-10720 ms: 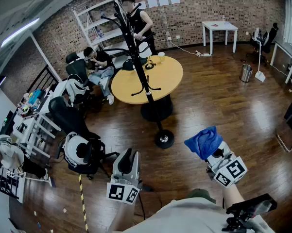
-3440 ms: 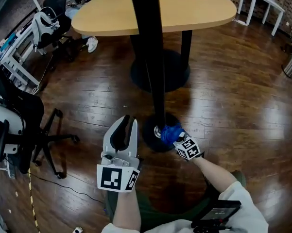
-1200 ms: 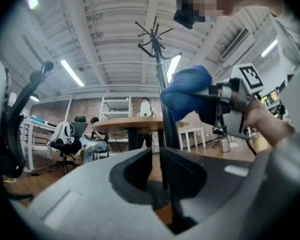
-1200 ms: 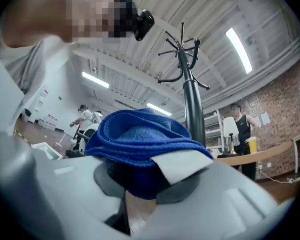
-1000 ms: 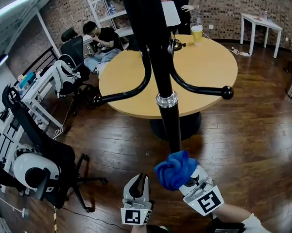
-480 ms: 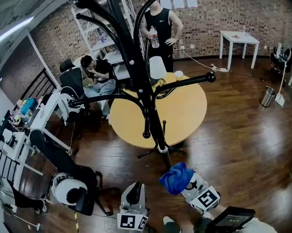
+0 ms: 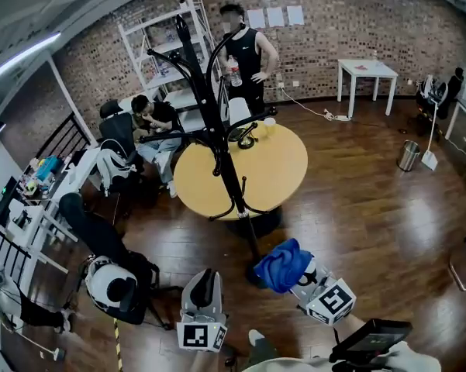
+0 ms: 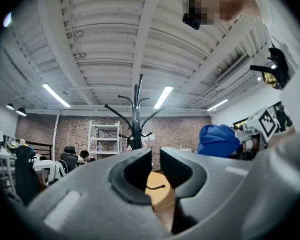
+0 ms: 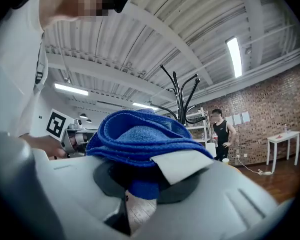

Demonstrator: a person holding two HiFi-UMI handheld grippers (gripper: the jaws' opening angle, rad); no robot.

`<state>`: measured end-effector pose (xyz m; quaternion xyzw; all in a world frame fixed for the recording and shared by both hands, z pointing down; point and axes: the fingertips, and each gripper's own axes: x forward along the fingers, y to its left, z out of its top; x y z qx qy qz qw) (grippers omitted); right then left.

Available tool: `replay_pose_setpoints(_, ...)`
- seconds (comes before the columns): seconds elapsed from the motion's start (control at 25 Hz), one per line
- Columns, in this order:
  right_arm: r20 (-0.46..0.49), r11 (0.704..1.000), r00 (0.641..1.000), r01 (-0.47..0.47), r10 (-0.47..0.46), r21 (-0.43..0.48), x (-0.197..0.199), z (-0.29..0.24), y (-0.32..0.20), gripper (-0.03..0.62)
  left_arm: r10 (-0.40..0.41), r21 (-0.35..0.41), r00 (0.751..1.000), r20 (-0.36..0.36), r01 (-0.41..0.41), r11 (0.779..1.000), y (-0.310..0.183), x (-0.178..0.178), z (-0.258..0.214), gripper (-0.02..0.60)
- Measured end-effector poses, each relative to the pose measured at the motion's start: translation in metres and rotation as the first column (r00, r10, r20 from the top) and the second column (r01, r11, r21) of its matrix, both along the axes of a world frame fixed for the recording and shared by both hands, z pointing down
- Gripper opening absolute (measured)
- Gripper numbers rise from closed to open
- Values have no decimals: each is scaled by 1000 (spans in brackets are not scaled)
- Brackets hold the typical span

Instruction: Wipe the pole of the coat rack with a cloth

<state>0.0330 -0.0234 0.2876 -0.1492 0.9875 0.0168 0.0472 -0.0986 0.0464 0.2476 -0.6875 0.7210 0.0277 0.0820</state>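
The black coat rack [image 7: 217, 134] stands on the wood floor in front of a round table; its pole runs down to a base [image 7: 255, 273]. My right gripper [image 7: 296, 273] is shut on a bunched blue cloth [image 7: 282, 263], held low, just right of the base in the head view. In the right gripper view the cloth [image 9: 135, 134] fills the jaws of the right gripper [image 9: 150, 176], and the rack [image 9: 179, 101] stands well beyond it. My left gripper [image 7: 205, 279] hangs lower left, jaws together and empty [image 8: 155, 156]. It looks toward the rack [image 8: 135, 114] and the cloth [image 8: 218, 140].
A round yellow table [image 7: 283, 165] stands behind the rack. One person [image 7: 246, 53] stands and another [image 7: 151, 118] sits beyond it. Office chairs [image 7: 112, 281] crowd the left. A white shelf [image 7: 151, 45], a white table [image 7: 364, 72] and a bin [image 7: 409, 155] line the far side.
The head view has pulled back, so the whole rack now shows. The right gripper with the cloth has come off the pole. The left gripper stays low and empty.
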Motion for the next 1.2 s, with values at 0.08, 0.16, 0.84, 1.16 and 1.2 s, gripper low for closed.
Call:
replay_pose_setpoints(0.08,-1,1000,1000,6,-6,-4,30,-14,22,92,5,3,1000,-23,-5,1000,21,32,-12,50)
replay_pose_setpoints(0.16,0,1000,1000,7,-7,-1,61,-29,41,92,28,5,998,-49,-28,1000,39,65,-23,51)
replay_pose_setpoints(0.84,30,999,1000,10,-9,-44,183,-76,114,92,49,-25,998,-30,-50,998,109,182,-51,64)
replay_pose_setpoints(1.16,36,999,999,33,-32,-43,175,-81,134,92,16,8,999,-41,-16,1000,135,175,-57,64)
replay_pose_setpoints(1.2,36,998,999,36,-35,-45,172,-81,137,92,11,11,999,-43,-11,1000,139,172,-58,64)
